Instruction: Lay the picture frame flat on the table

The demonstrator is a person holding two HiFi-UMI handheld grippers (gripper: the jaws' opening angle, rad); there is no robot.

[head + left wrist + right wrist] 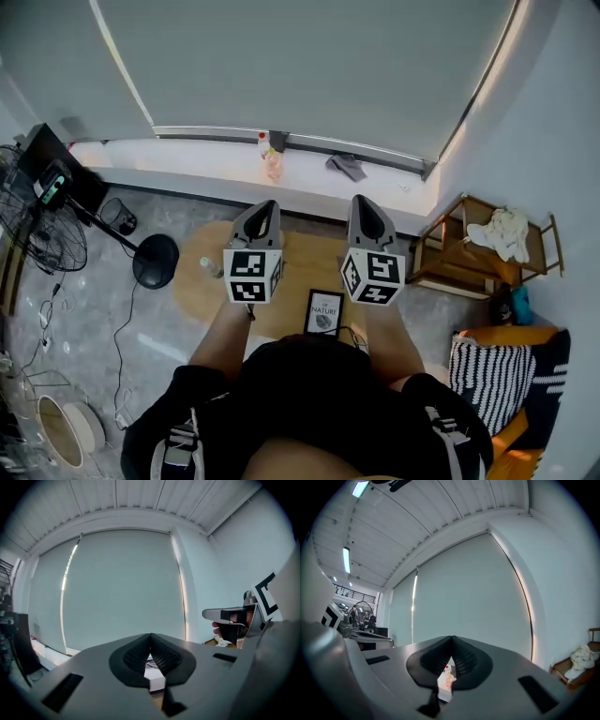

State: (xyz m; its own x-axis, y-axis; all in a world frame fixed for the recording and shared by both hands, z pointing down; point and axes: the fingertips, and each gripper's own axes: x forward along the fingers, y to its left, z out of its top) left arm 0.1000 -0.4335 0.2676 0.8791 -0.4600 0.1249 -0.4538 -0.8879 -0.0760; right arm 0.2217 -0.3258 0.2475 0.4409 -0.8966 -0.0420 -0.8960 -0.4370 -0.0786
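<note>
Head view: picture frame [324, 312] is on the round worktop [305, 265], close to my body, between the two forearms. Its printed face shows to the camera and its long axis runs away from me. I can't tell whether it's flat or leaning back on a stand, so this fits either a propped frame or one already laid down. Left gripper [266, 204] and right gripper [362, 201] are both held high, pointing out at the window blind [300, 66], so the frame is below and behind the fingertips. The right gripper is the nearer one. A small bottle [211, 268] stands on the worktop's left side, well apart from the frame. The sill bottle [272, 159], floor fan [37, 234] and wooden rack [473, 246] are all off the worktop, and I judge none of them blocks the way to the frame.

Left gripper view: left gripper [150, 636] has its fingers together at the tips, nothing clamped. I only see the blind ahead, no frame.

Right gripper view: right gripper [452, 639] is the same, fingers together and empty. The sill bottle [449, 677] shows through the gap under the tips. No frame here either.
</note>
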